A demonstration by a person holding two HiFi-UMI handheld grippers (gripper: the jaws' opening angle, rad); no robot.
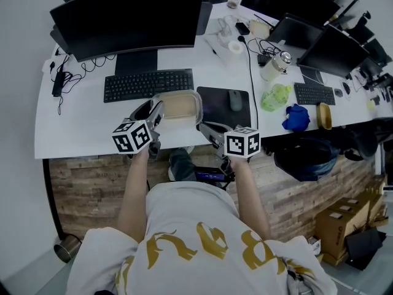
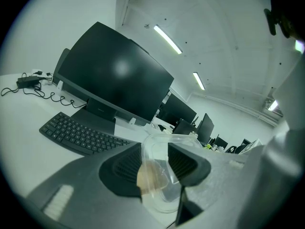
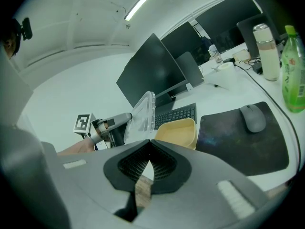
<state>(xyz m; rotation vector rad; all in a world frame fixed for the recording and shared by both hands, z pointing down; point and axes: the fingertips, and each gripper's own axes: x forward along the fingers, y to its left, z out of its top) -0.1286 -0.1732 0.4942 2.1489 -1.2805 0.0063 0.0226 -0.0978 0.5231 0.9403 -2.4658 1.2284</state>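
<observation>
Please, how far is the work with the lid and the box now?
Done: the clear lid is raised off the beige container and stands upright beside it. In hand: the left tongs are shut on the lid; the right tongs are shut and empty, near the container. Left: the lid is not yet set down.

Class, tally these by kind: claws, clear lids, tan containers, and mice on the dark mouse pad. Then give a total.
claws: 2, the left claw and the right claw
clear lid: 1
tan container: 1
mouse on the mouse pad: 1
total: 5
</observation>
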